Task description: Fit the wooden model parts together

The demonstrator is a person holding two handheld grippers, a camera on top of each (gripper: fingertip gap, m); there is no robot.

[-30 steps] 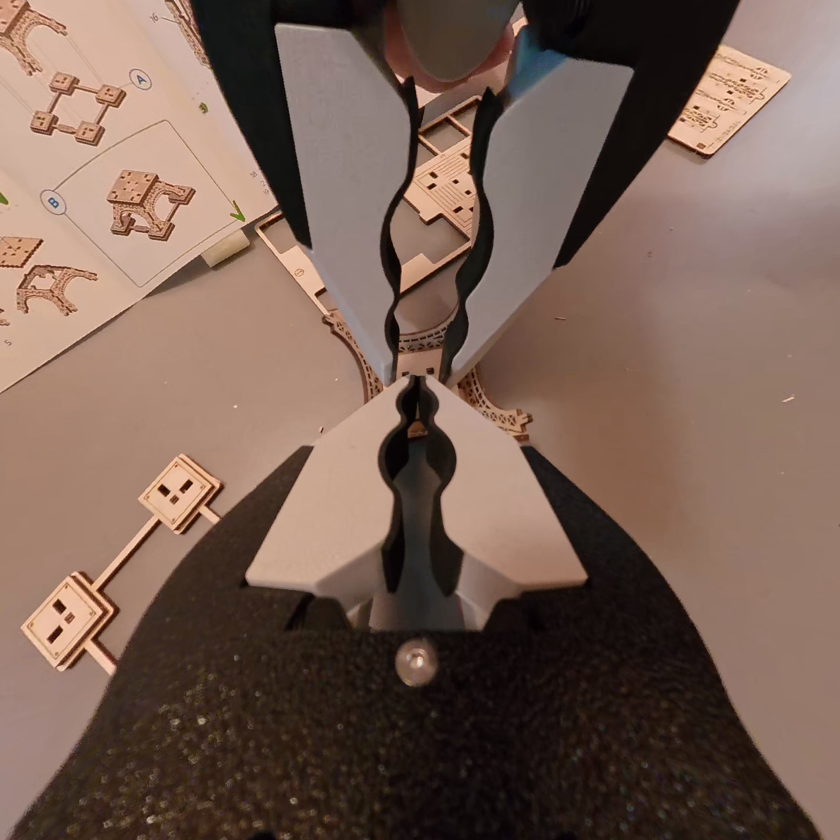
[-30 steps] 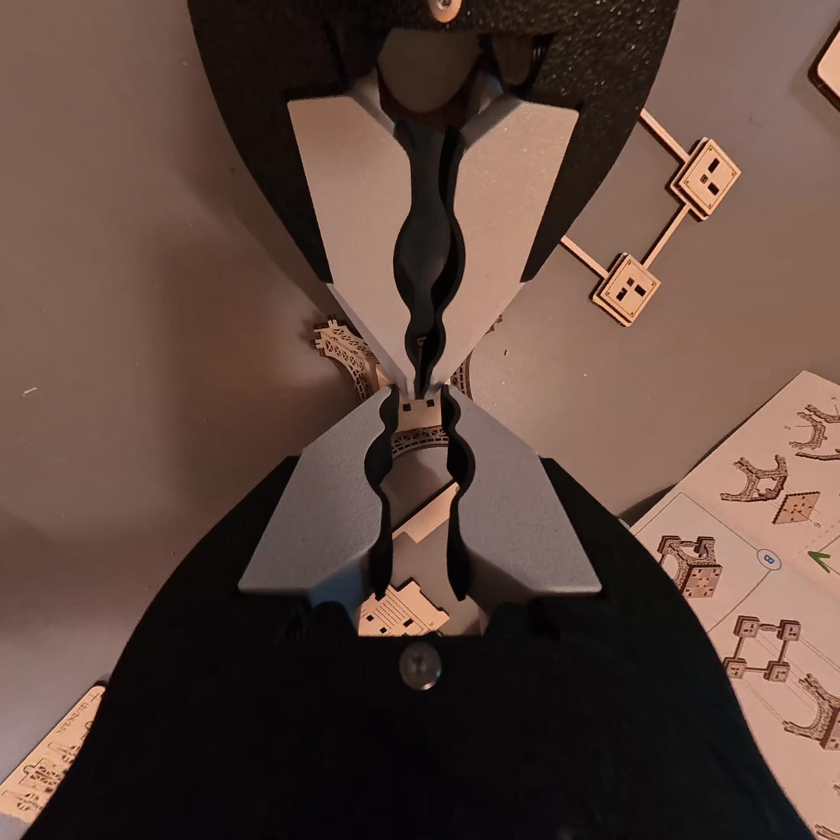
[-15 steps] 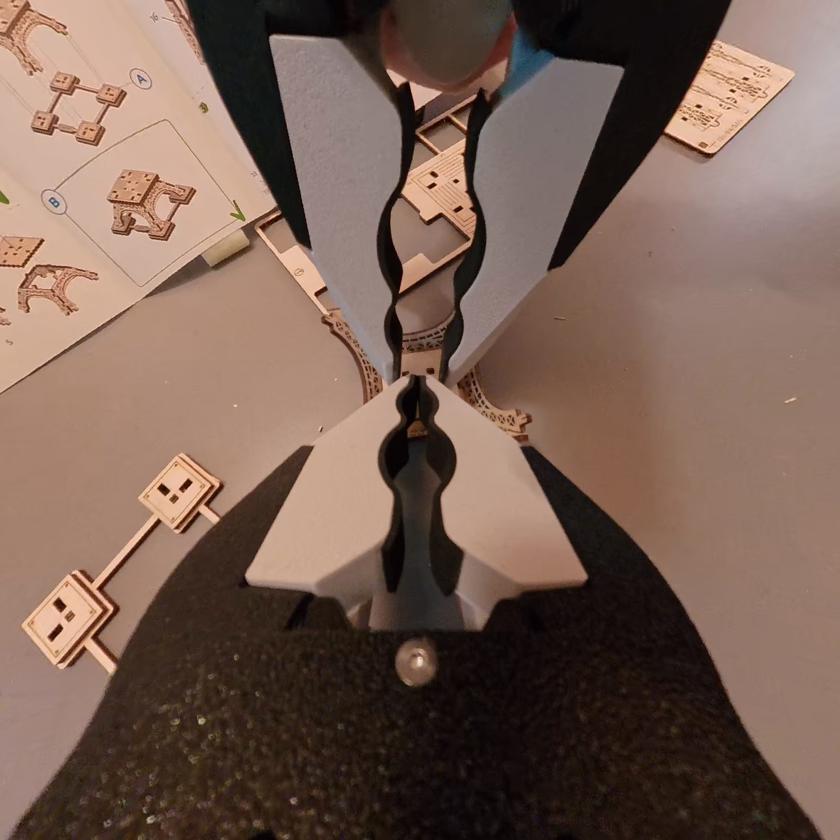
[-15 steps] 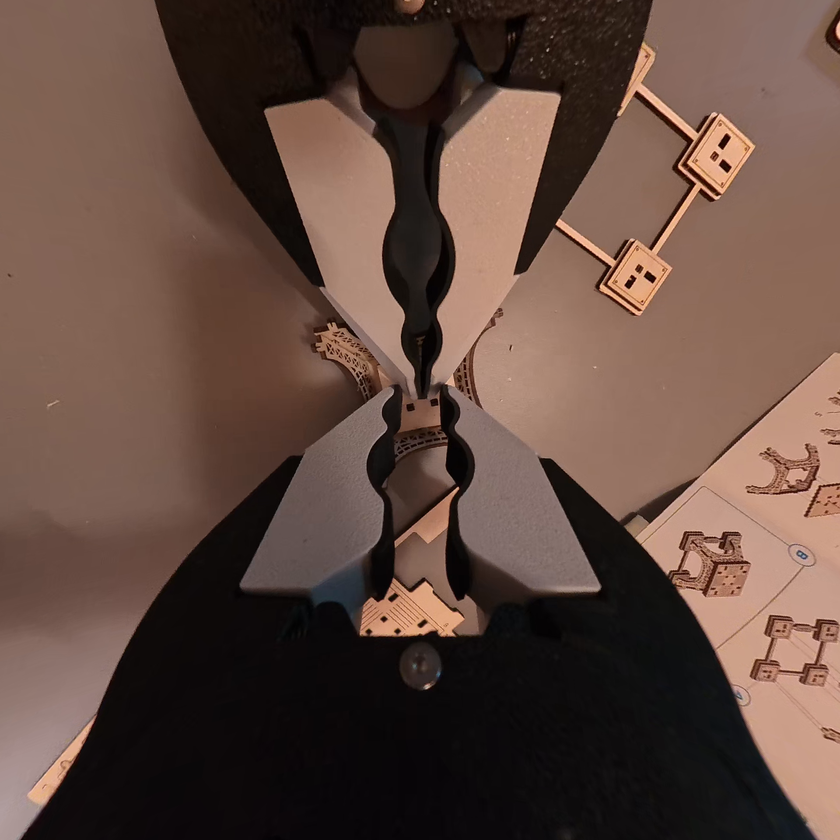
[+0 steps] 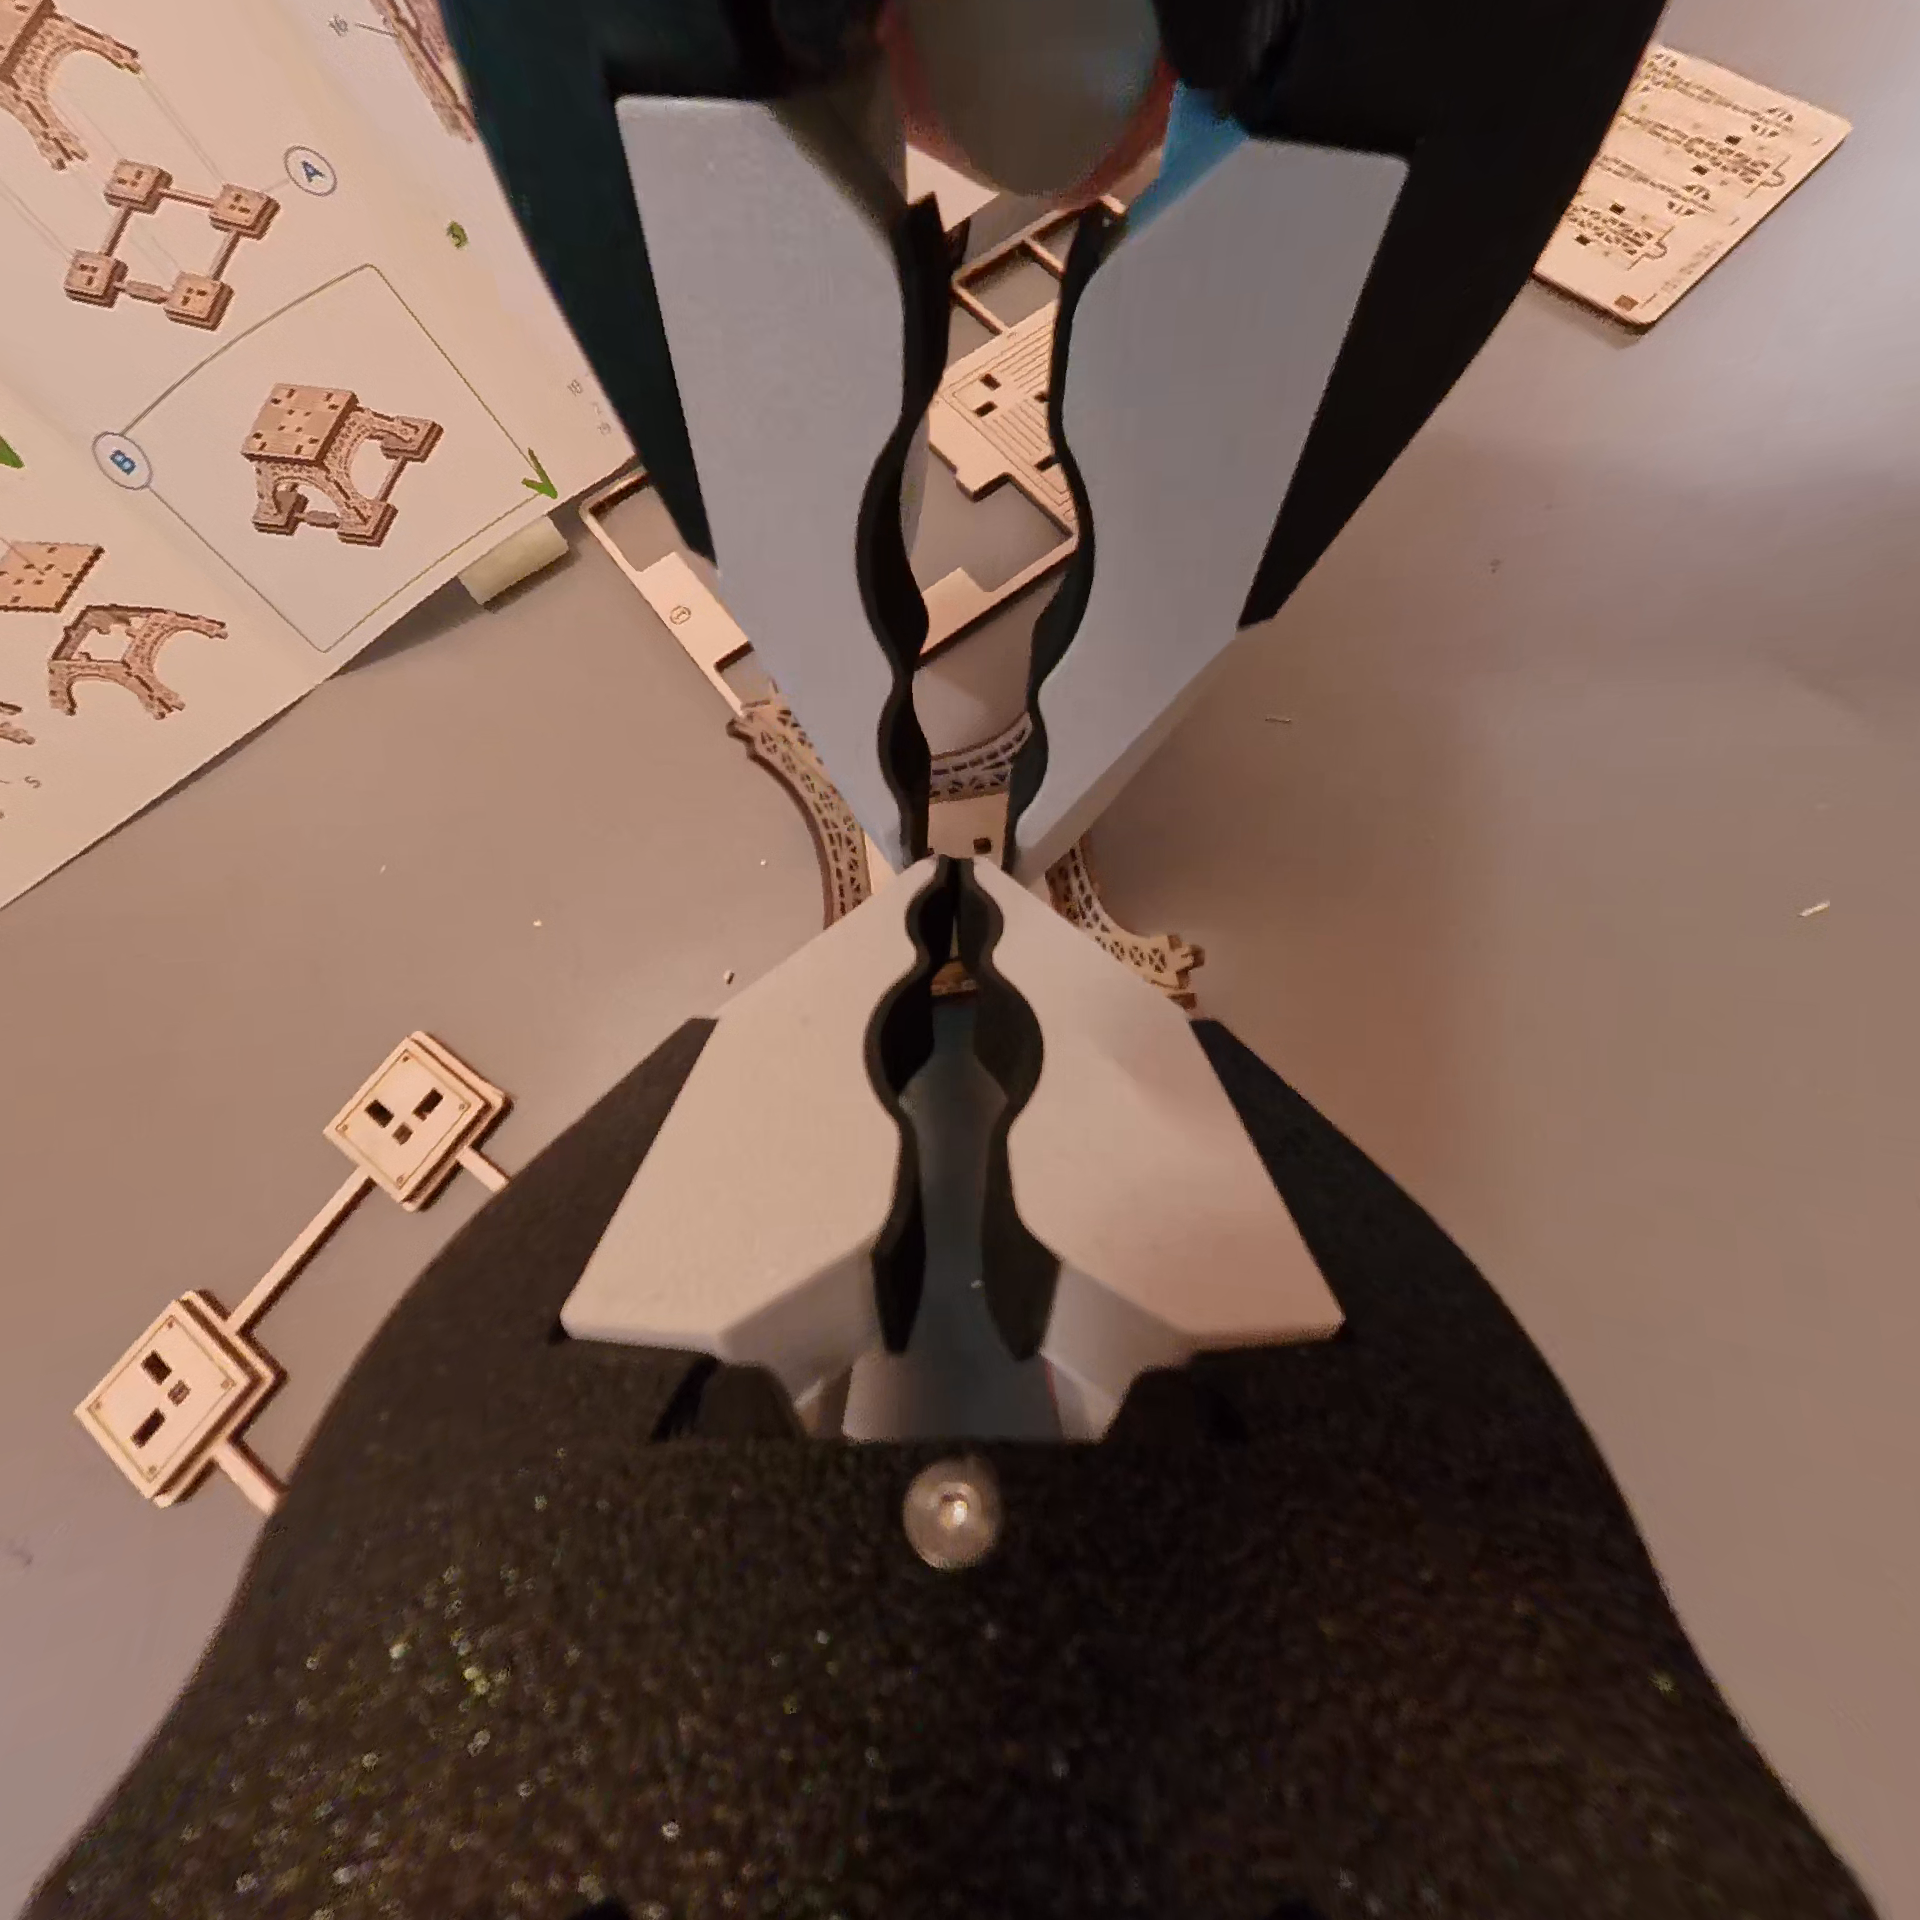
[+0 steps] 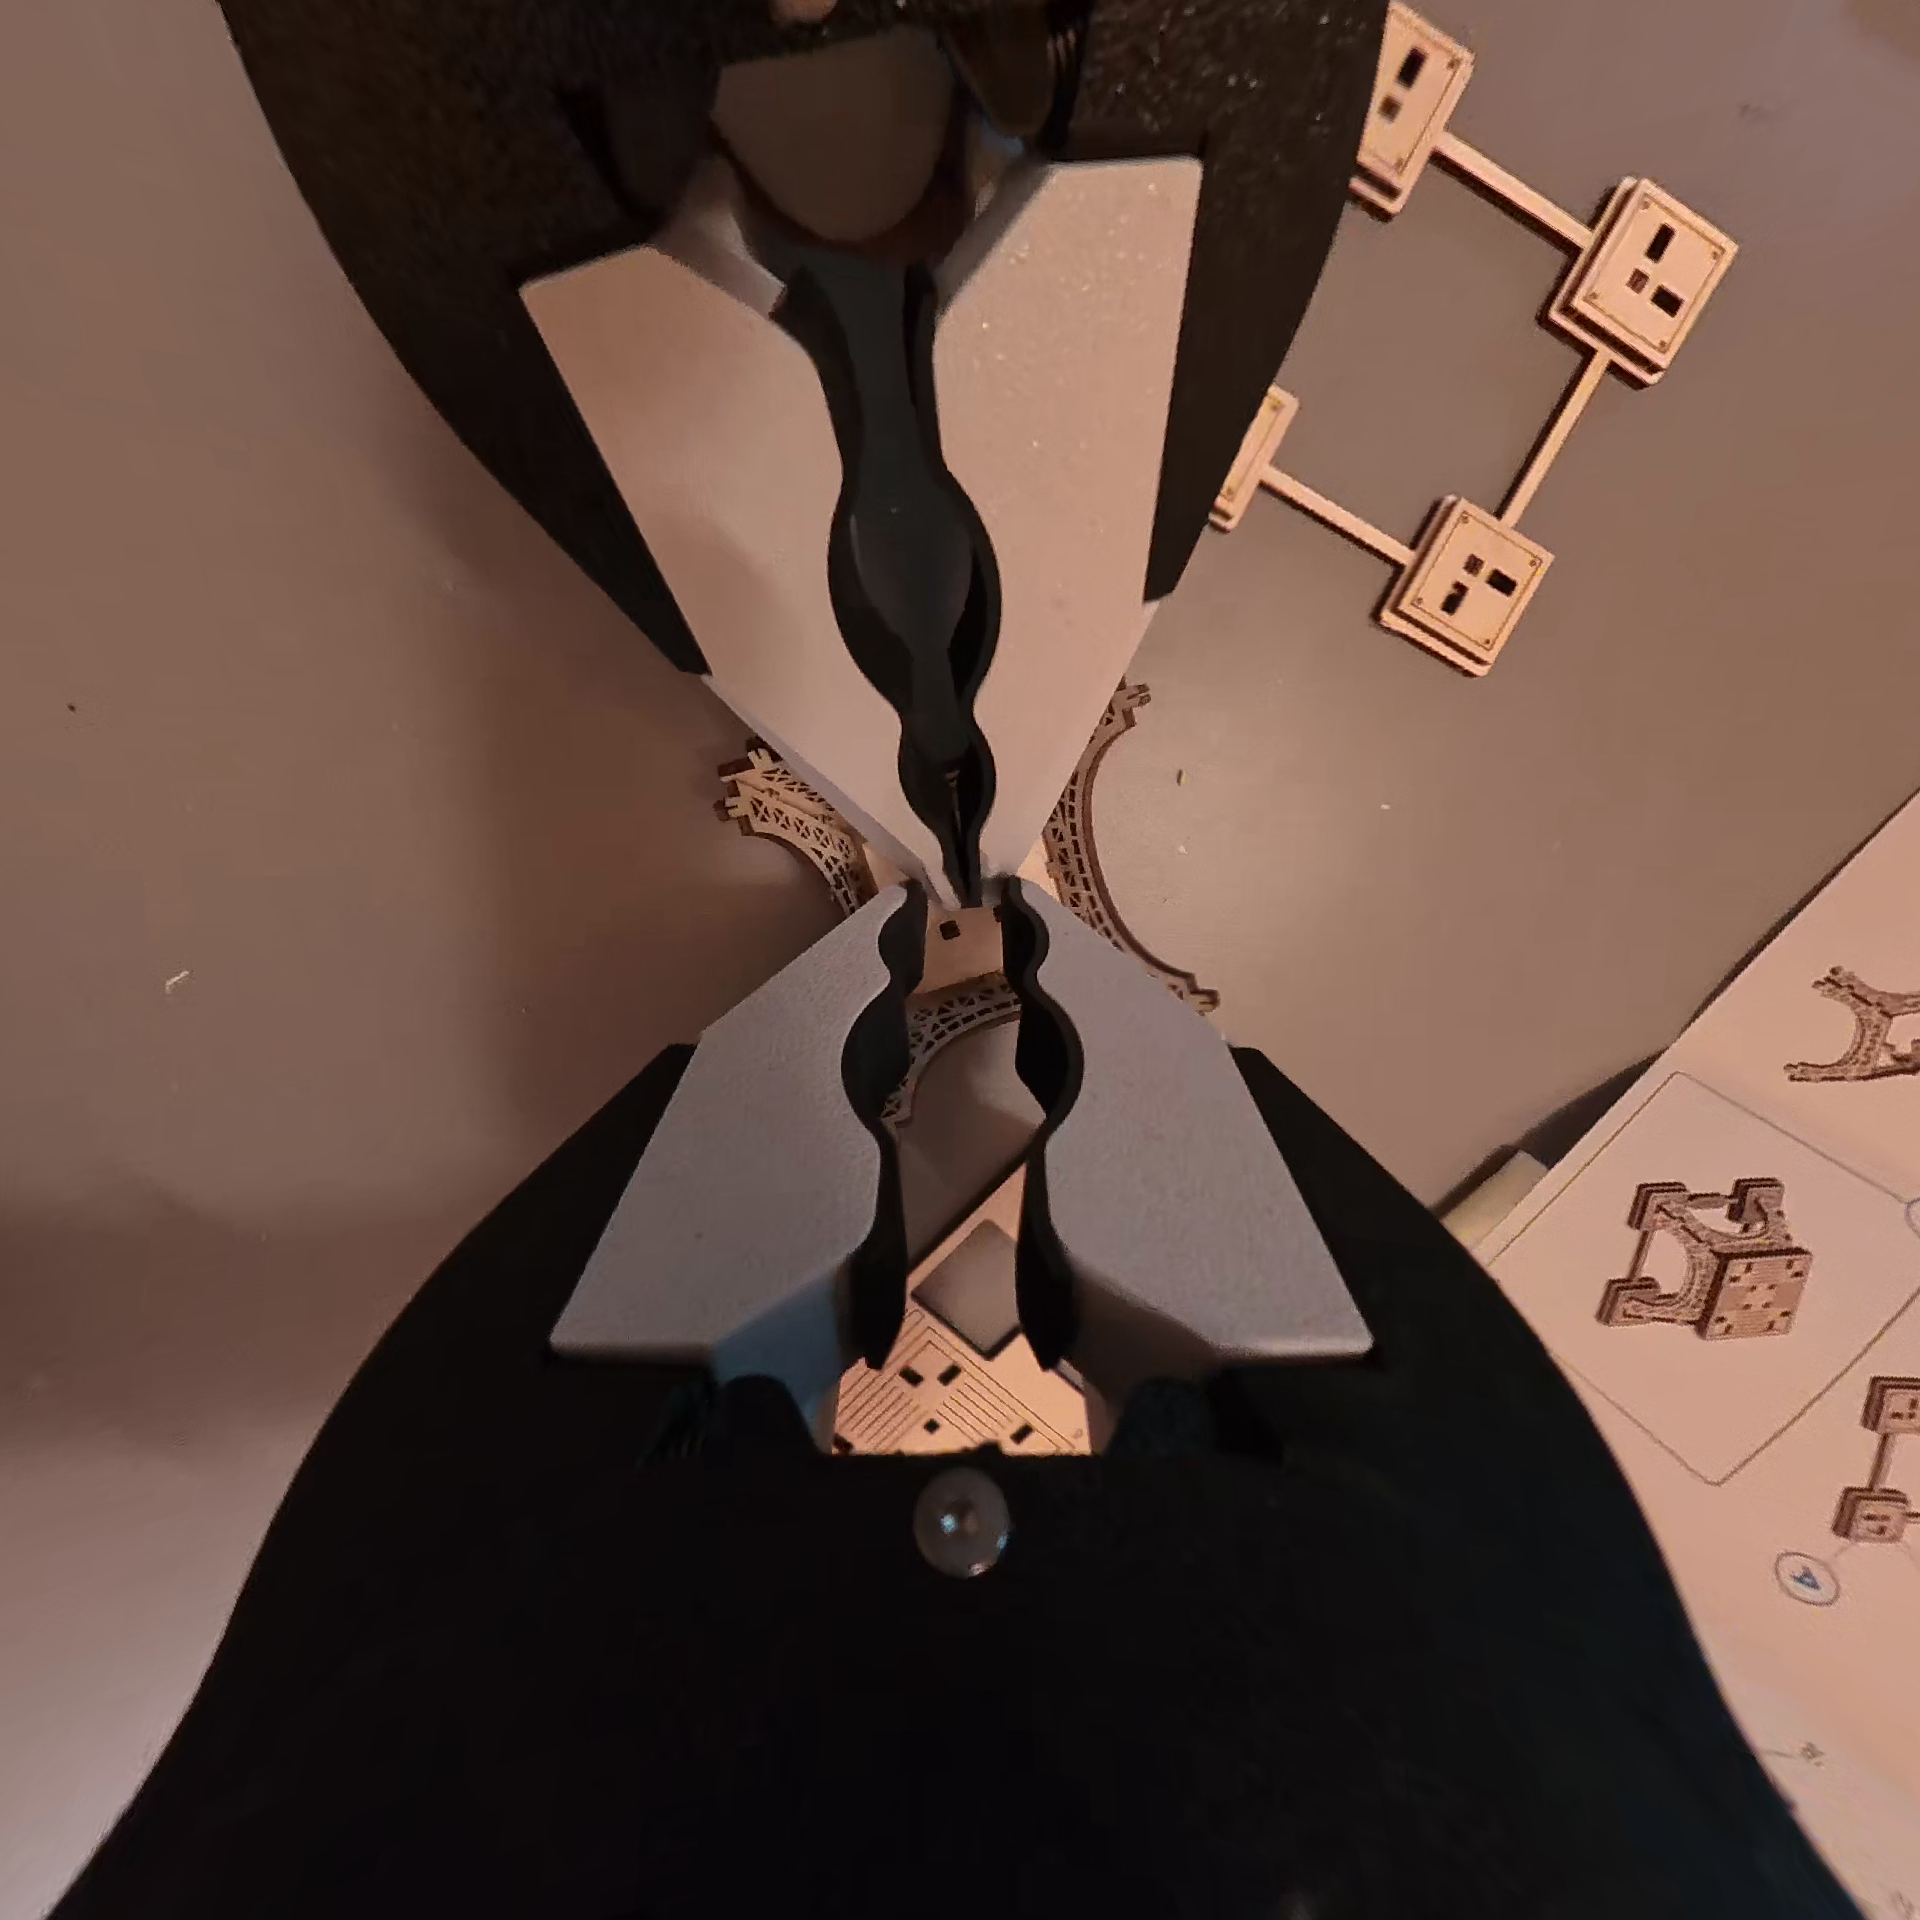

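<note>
My two grippers meet tip to tip over the grey table. In the right wrist view my right gripper (image 6: 961, 914) is shut on the small square top block (image 6: 961, 940) of a wooden lattice arch (image 6: 956, 1023). The arch's legs spread out below (image 6: 795, 821). My left gripper (image 6: 961, 883) comes in from above, shut on a thin wooden part seen edge-on. In the left wrist view my left gripper (image 5: 951, 868) is shut, with a sliver of wood (image 5: 951, 979) between its pads. The right gripper (image 5: 964, 836) holds the arch (image 5: 831, 821) opposite it.
A wooden base frame with square slotted pads (image 5: 405, 1122) lies at the left; it also shows in the right wrist view (image 6: 1475, 582). There is an instruction sheet (image 5: 208, 416) (image 6: 1714, 1299). A cut-out parts sheet (image 5: 997, 416) lies under the right gripper. Another wooden sheet (image 5: 1704, 197) lies far right. The tips of both grippers are at nearly the same place.
In the right wrist view the base frame and instruction sheet have slid and turned, so my right gripper has shifted a little. The left wrist view is almost unchanged. Both grips hold.
</note>
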